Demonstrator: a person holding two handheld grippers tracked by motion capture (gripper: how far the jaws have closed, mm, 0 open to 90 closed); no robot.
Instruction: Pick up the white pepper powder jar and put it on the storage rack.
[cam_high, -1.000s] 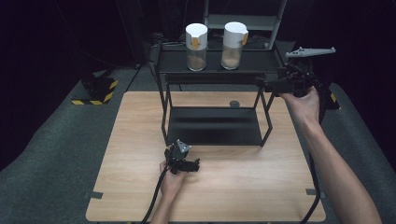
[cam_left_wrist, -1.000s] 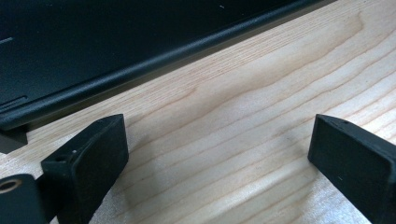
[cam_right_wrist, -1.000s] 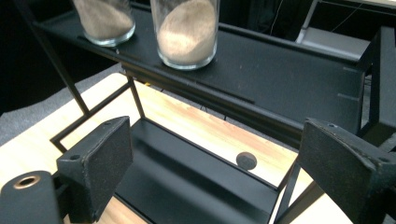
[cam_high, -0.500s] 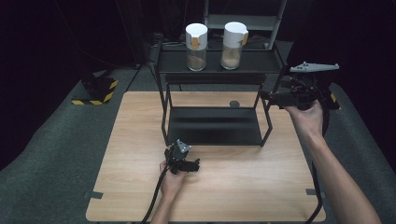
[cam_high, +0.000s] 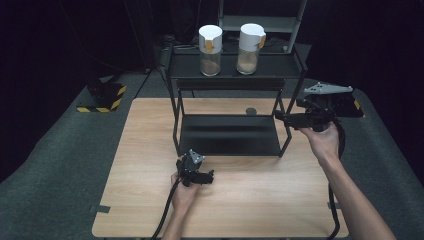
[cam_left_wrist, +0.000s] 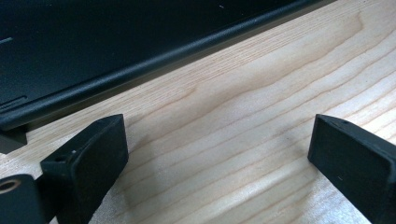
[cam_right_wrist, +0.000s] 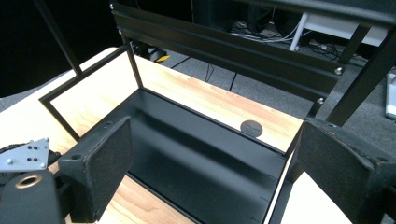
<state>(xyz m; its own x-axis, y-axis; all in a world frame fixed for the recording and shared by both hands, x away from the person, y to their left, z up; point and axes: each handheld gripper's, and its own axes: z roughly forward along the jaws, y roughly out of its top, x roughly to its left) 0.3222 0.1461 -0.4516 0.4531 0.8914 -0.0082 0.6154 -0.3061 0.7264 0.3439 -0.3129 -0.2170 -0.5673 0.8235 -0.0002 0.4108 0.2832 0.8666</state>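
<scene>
The right gripper (cam_high: 280, 116) is held up in the air just off the right end of the black rack (cam_high: 295, 65), level with the gap between its upper shelf and its bottom tray (cam_high: 229, 135), and its jaws point left toward the rack's right front leg (cam_high: 291, 122). In the right gripper view the two black jaws stand wide apart with nothing between them; beyond and below them lies the bottom tray (cam_right_wrist: 196, 163), past that a strip of the wooden table (cam_right_wrist: 210, 100) with a small dark disc (cam_right_wrist: 251, 127) on it, and above them runs the rack's rear crossbar (cam_right_wrist: 224, 46). The nearest things to this gripper are the two white-lidded jars on the upper shelf, well above and to the left of its jaws: the right jar (cam_high: 250, 42) closer, the left jar (cam_high: 210, 43) just beside it, both upright and apart from each other. The hand (cam_high: 322, 142) holding the right gripper comes up from below it, over the table's right edge. The left gripper (cam_high: 206, 176) rests low on the table (cam_high: 150, 200), well apart from the right one, in front of the tray's front left corner. In the left gripper view its jaws are spread wide and grip nothing; bare wood lies between them, and the tray's front rim (cam_left_wrist: 154, 60) runs just beyond them. Its cable (cam_high: 165, 210) trails back toward the table's near edge.
</scene>
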